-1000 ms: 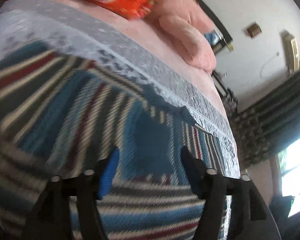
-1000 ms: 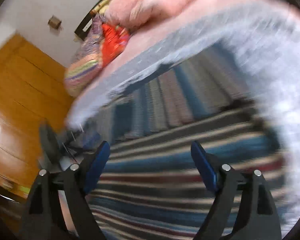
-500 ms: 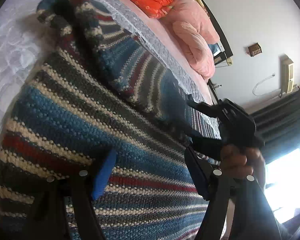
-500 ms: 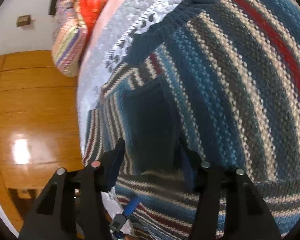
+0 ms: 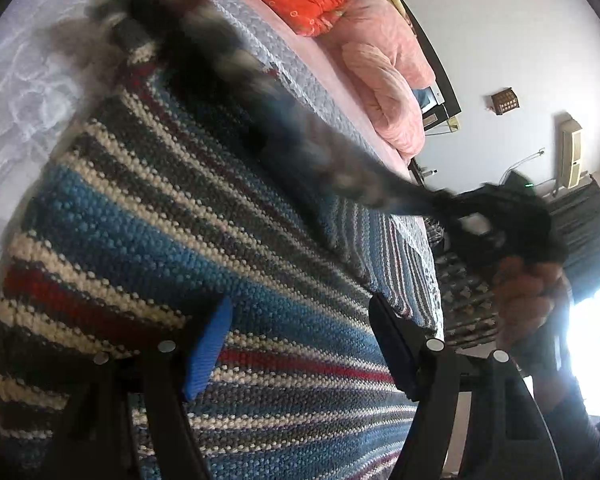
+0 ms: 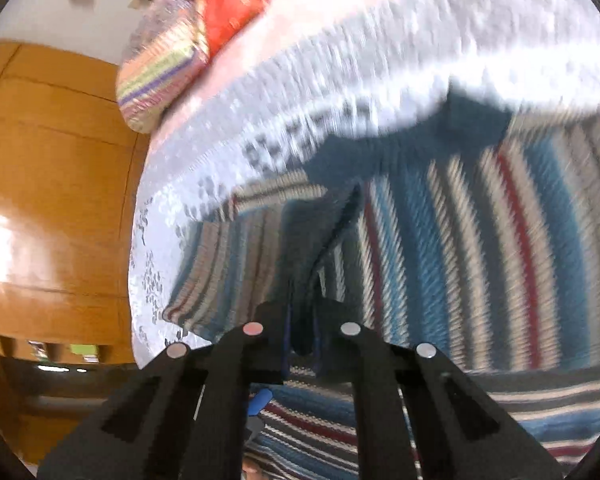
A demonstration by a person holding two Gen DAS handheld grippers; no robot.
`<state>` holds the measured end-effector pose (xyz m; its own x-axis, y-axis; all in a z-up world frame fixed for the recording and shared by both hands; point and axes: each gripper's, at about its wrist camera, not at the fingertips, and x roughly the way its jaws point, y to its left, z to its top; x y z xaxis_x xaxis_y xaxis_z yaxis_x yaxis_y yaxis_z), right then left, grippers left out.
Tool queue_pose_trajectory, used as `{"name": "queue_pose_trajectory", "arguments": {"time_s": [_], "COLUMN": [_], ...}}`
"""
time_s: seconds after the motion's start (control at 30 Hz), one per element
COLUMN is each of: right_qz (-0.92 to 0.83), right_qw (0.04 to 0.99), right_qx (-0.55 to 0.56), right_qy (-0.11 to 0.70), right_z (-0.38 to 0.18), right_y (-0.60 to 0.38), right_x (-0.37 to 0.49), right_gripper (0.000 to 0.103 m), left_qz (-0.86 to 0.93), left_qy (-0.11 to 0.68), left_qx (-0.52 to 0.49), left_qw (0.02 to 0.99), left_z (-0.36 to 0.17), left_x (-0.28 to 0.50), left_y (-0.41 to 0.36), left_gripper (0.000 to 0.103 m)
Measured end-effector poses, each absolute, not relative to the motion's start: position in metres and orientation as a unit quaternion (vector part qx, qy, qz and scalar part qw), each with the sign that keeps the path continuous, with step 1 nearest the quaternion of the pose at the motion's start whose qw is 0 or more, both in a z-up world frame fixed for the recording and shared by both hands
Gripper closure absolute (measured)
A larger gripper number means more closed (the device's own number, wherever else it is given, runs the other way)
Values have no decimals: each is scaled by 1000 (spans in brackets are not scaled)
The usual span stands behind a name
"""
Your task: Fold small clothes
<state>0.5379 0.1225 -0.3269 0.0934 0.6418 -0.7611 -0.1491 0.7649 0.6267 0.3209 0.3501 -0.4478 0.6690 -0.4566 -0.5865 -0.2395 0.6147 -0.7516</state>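
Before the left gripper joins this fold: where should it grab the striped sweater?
Probably the striped sweater's flat near edge, just ahead of the open left gripper, coming in low along the bed; the right gripper already pinches the sleeve.

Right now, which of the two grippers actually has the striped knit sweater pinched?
The right gripper: its jaws are shut on a dark fold of the striped knit sweater. The left gripper hangs open above the fabric.
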Motion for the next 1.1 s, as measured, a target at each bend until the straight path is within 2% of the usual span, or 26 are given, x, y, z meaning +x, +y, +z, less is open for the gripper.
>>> {"name": "queue_pose_trajectory", "arguments": {"time_s": [0.13,0.27,0.73,0.77,0.83,0.9,1.03,1.1], "right_qz": [265,243,197,194,185,179,178,206], "right_qw": [752,770,752,751,749,747,785,769], "right_qx": [170,156,173,174,163,173,219,245], "right_qy": [580,569,605,607,615,616,552,554], "right_z": [-281,-267,-377,-383,-397,-398,-357,-353], "right_y": [88,48,-19,-21,-26,-38,-72,-71], "right_x": [550,558,543,542,538,539,553,564], "right_gripper": [97,97,97,96,88,86,83,76], "left_qz": [-71,-76,-86,-86,-80,-78,-92,-110], "left_qy": [400,397,394,394,397,396,403,428], "left_qx": [-436,-434,-418,-419,-417,-407,-371,-365], "left_qw": [803,805,814,813,814,820,832,819], "left_z": [-448,-445,-435,-433,-426,-410,-383,-380], "left_x": [319,318,326,328,333,346,404,450], "left_y": [352,351,350,351,353,360,382,397], "left_gripper": [32,32,33,33,33,33,32,32]}}
